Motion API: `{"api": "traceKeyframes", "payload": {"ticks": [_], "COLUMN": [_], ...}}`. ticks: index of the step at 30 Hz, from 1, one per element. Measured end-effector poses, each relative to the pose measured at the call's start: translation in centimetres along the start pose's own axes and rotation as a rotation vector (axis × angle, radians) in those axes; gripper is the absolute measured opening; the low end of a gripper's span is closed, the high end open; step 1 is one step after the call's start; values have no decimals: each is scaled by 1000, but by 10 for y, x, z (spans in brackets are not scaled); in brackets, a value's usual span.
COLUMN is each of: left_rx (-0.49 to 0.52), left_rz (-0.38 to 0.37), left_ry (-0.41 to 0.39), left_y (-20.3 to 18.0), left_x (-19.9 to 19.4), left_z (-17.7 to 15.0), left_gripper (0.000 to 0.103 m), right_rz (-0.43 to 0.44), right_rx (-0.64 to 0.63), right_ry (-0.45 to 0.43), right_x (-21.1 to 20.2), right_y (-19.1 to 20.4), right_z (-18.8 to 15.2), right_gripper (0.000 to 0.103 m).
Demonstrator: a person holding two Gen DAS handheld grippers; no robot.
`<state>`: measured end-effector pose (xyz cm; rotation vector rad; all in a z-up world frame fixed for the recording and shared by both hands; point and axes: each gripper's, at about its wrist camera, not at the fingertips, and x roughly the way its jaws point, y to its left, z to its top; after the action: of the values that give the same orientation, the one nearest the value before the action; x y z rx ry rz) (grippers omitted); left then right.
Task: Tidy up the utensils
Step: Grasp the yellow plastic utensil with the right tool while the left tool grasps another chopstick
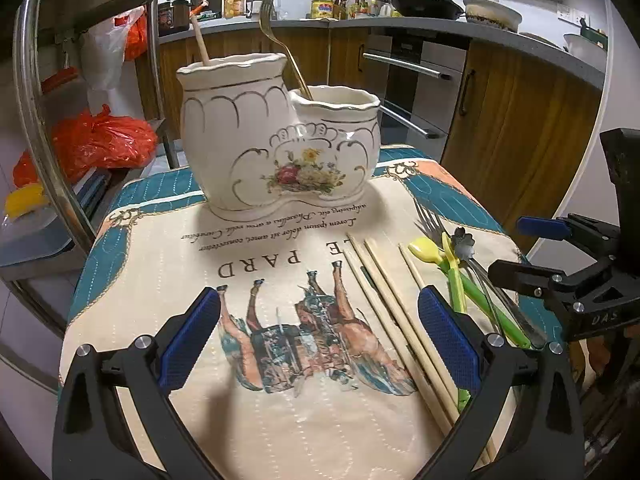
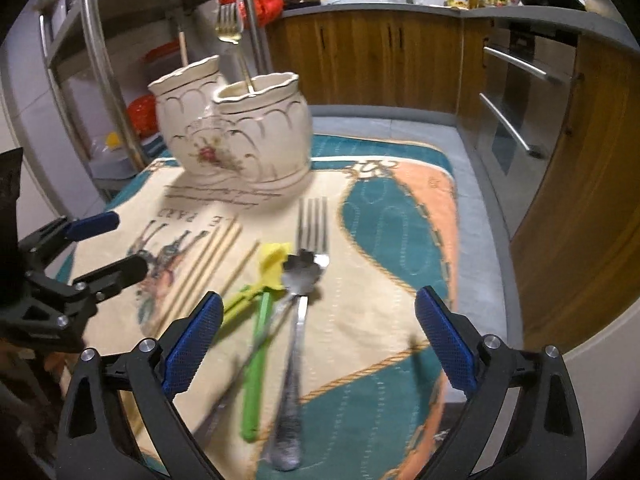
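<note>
Lying lengthwise, chopsticks [image 1: 394, 300] tips toward holder [image 1: 280, 136].

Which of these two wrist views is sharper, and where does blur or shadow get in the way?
Left wrist view: sharp; the ceramic holder casts a soft shadow onto the cloth, print readable. Right wrist view: motion-blurred, worst on the silver fork and green utensils near the right gripper; both views bend the edges.

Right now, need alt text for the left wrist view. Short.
An open left gripper hovers over a printed cloth, facing a white two-compartment ceramic holder with a chopstick in its taller side and a gold fork in the shorter. Loose chopsticks, green-handled utensils and metal cutlery lie right, beside the right gripper.
</note>
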<state>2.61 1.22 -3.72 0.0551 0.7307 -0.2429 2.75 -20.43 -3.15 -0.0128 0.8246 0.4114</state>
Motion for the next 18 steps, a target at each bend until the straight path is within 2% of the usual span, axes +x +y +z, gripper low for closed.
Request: {"api": "traceKeyframes", "payload": {"ticks": [4, 12, 16, 18], "left_rx": [-10, -43, -52, -56], "left_rz": [10, 17, 2, -7], "left_ry": [-21, -53, -68, -75], "left_y": [7, 26, 32, 33], "left_x": [-5, -14, -19, -21], "left_z": [0, -5, -8, -9], "left_gripper": [97, 97, 97, 97], "right_rz": [31, 70, 76, 67], "right_rx": [8, 30, 47, 48], "right_ry": [17, 100, 127, 134], "right_x": [1, 12, 16, 17], "right_y": [12, 34, 41, 44], "right_z": [3, 1, -1, -1], "right_gripper": [91, 61, 57, 50]}}
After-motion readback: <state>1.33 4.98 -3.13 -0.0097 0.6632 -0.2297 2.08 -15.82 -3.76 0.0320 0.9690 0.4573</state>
